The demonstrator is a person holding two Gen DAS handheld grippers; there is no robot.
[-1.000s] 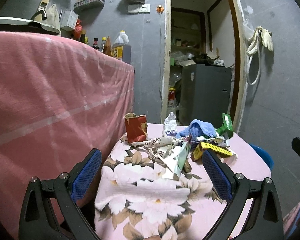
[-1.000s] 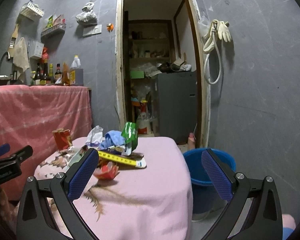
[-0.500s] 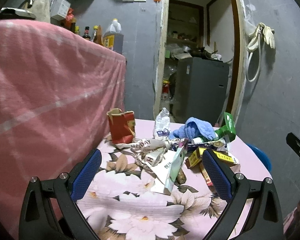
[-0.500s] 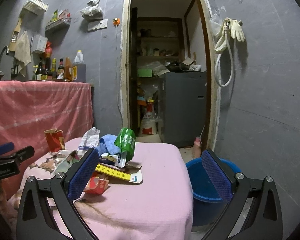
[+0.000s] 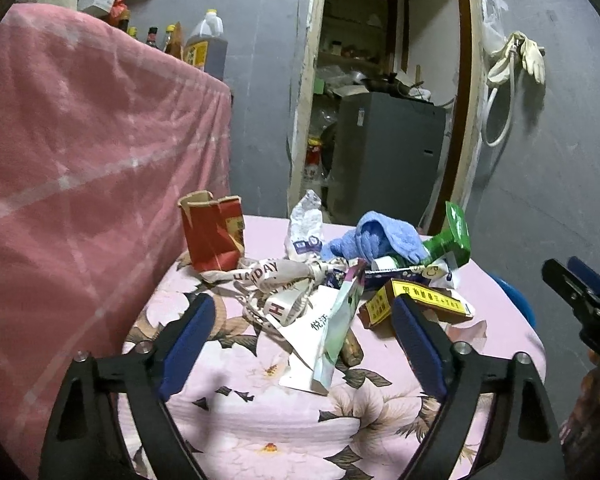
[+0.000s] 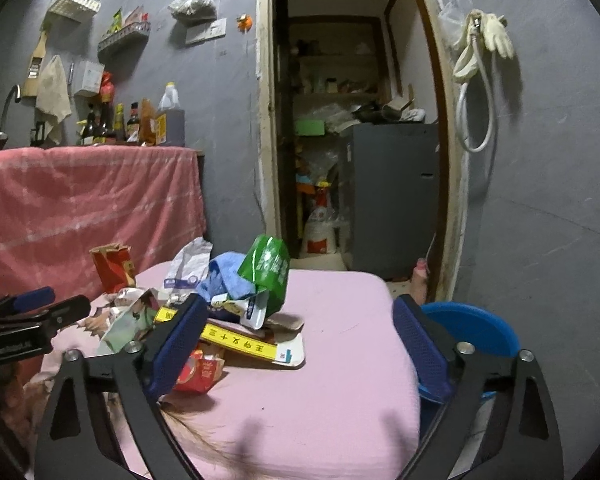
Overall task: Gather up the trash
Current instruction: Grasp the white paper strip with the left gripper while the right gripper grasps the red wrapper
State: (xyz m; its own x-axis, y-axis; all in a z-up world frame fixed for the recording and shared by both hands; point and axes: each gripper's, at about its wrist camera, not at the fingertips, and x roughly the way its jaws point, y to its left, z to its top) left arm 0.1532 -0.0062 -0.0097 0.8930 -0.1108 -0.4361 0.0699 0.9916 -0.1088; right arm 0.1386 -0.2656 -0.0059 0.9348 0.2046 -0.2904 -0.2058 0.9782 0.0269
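A heap of trash lies on the pink floral tablecloth [image 5: 260, 420]: a torn red carton [image 5: 212, 236], a crumpled printed wrapper [image 5: 284, 280], a white-green pouch [image 5: 340, 328], a yellow box [image 5: 424, 300], a green packet [image 5: 452, 236] and a blue cloth [image 5: 384, 238]. My left gripper [image 5: 302, 340] hovers just short of the heap, its jaws closing, the pouch in line between them but untouched. My right gripper [image 6: 298, 344] faces the yellow box [image 6: 244, 344] and green packet [image 6: 266, 272] from the other side, jaws closing on nothing.
A blue bucket [image 6: 472, 328] stands on the floor right of the table. A pink-draped counter [image 5: 80, 160] with bottles rises on the left. Behind the table an open doorway shows a grey cabinet [image 6: 392, 196]. Each gripper shows at the edge of the other's view.
Both grippers have come closer to the heap and tipped slightly down. Their jaws have narrowed a little. Nothing on the table has moved.
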